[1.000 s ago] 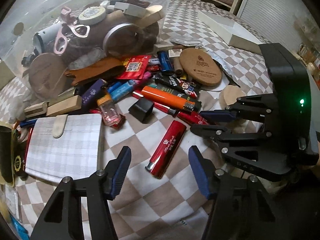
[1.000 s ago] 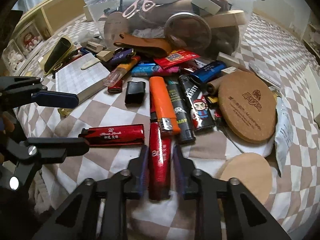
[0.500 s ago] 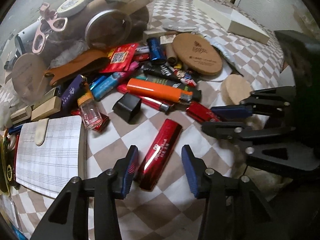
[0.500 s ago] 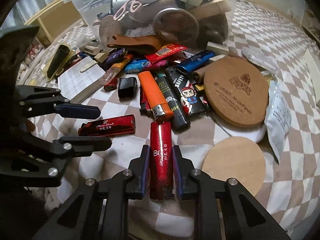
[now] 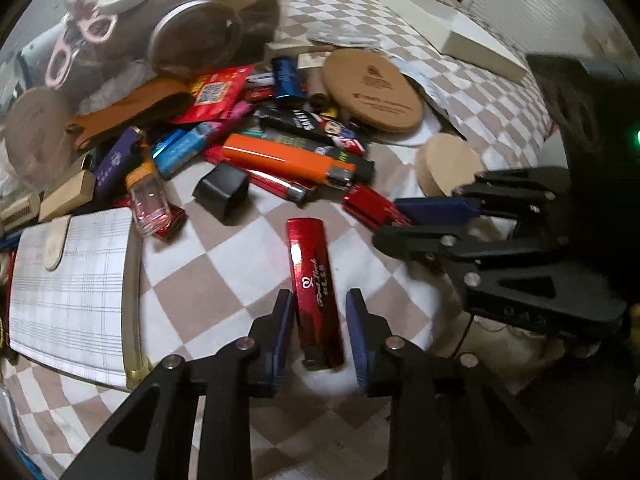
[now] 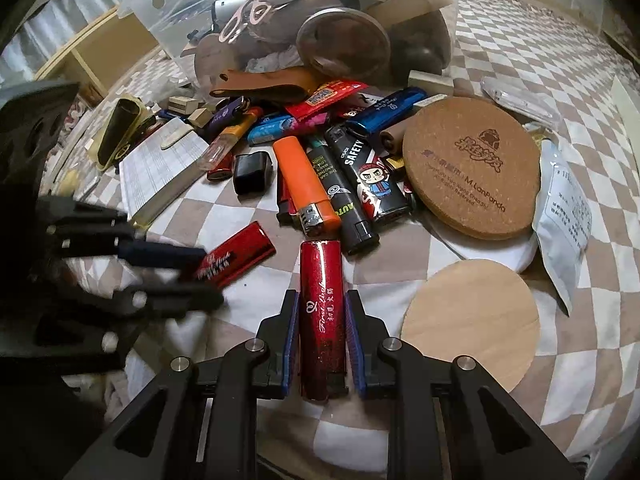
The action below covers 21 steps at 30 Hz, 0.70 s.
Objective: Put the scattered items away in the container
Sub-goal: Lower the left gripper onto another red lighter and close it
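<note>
Two red lighters are being dealt with at once, one per pair of tongs; the left tongs (image 5: 318,330) are pointing steeply down over a checked cloth (image 5: 200,280) and their jaws are closing w/ a red lighter (image 5: 314,288) lying between them; the left pad is just beside its edge, the right pad is standing apart from it, so no grip yet. The right tongs (image 6: 322,340) are clamping narrow on a second red lighter (image 6: 322,312), blue pads pressing both long sides, its metal end toward the camera; in the right wrist view the left tongs are showing at the left edge, blurred, beside the first lighter.

Beyond both, a heap of scattered items is lying on the cloth: an orange lighter (image 6: 304,180), black printed lighters, a blue lighter (image 6: 384,114), a small black box (image 6: 252,172), a round cork coaster (image 6: 472,168), a plain wooden disc (image 6: 470,320), a white packet (image 6: 564,216) at the right, and a plaid wallet (image 5: 72,292) at the left. The clear container (image 6: 304,20) is standing at the far side of the heap, touching it, already holding pink scissors, a tape roll, a round tin & wooden bits; both red lighters are lying outside it, well short of it.
</note>
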Available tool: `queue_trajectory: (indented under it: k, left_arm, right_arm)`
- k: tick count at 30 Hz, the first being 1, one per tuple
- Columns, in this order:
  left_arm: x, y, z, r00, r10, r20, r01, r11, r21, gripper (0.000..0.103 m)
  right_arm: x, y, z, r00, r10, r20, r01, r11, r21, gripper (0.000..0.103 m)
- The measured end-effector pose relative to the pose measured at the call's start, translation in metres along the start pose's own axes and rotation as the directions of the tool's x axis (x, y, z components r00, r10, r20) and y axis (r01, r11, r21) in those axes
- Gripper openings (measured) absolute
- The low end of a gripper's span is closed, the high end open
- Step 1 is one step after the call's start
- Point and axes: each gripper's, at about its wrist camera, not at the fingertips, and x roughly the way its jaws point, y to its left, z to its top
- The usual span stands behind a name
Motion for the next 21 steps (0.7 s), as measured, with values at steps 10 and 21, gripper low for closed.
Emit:
queue_trajectory:
  k: [10,21]
  left_arm:
    - [0.012,-0.007,0.006,0.996,0.082,0.027,-0.083,0.996,0.039,0.027]
    - [0.01,-0.003,0.009,0.997,0.068,0.025,-0.068,0.998,0.007,0.023]
  right_arm:
    - [0.005,-0.003,0.002,1.0,0.012,-0.017,-0.011,1.0,0.012,0.023]
    - [0.001,0.004,0.002,1.0,-0.026,0.017,0.026,1.0,-0.013,0.023]
